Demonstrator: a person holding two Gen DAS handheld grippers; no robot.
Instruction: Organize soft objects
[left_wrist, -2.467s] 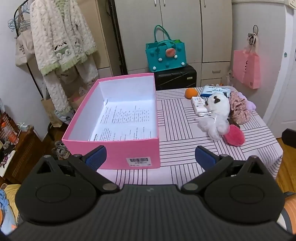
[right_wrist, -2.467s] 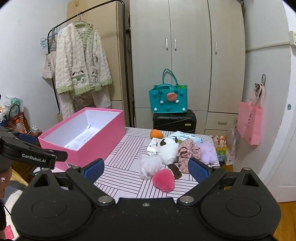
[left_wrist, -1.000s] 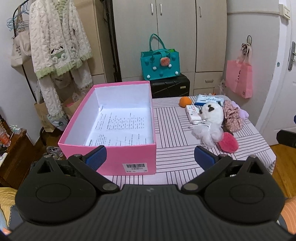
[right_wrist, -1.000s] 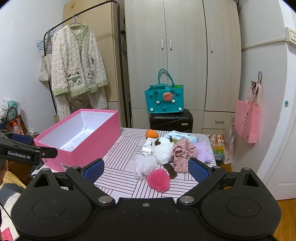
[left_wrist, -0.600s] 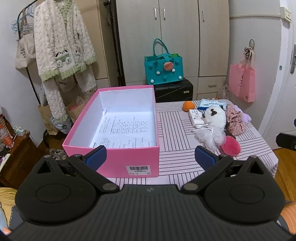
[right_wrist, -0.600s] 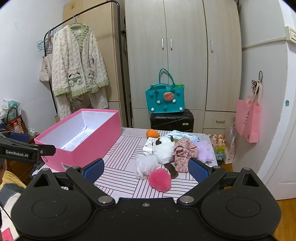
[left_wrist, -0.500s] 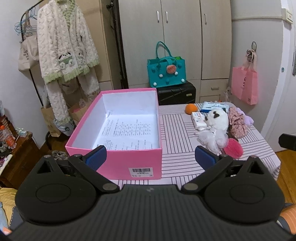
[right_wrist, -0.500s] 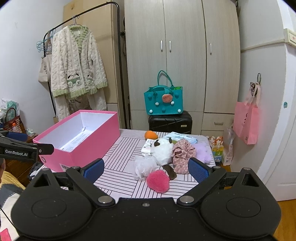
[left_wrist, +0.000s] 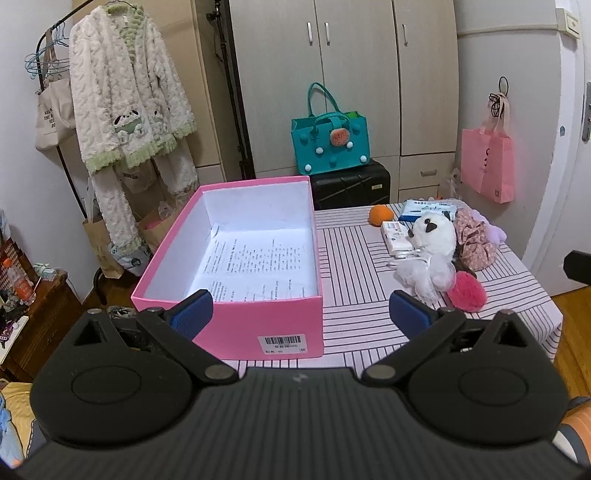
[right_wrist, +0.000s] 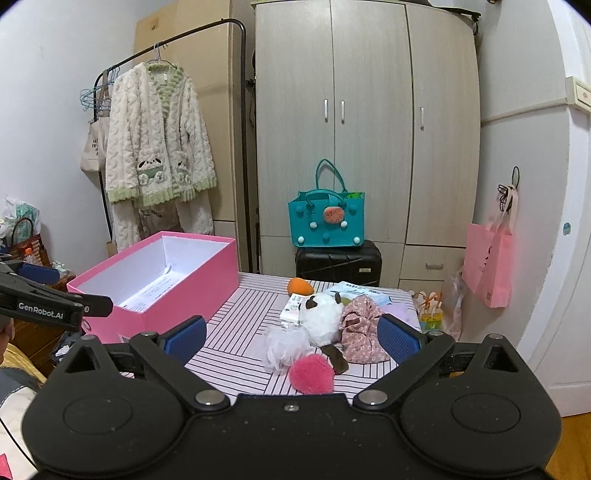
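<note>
An open pink box (left_wrist: 229, 325) (right_wrist: 207, 280) with a printed sheet inside stands on the left of the striped table (left_wrist: 354, 302). On the right lie a white plush panda (left_wrist: 434, 236) (right_wrist: 321, 317), a white mesh puff (left_wrist: 417, 275) (right_wrist: 284, 347), a pink pompom (left_wrist: 467, 291) (right_wrist: 312, 373), a floral scrunchie (left_wrist: 474, 242) (right_wrist: 364, 332) and a lilac soft item (left_wrist: 493, 230). My left gripper (left_wrist: 301, 312) is open and empty, in front of the box. My right gripper (right_wrist: 291, 338) is open and empty, short of the pompom.
An orange (left_wrist: 381, 215), a small white packet (left_wrist: 397, 234) and a blue tissue pack (left_wrist: 424, 208) lie at the table's far side. Behind stand a black suitcase (left_wrist: 351, 184) with a teal bag (left_wrist: 330, 142), a wardrobe, a clothes rack (left_wrist: 125, 129) and a pink bag (left_wrist: 487, 162).
Both grippers have drawn back and tilted up slightly, so the table and box sit lower in both views. Nothing on the table has moved. Both grippers stay open.
</note>
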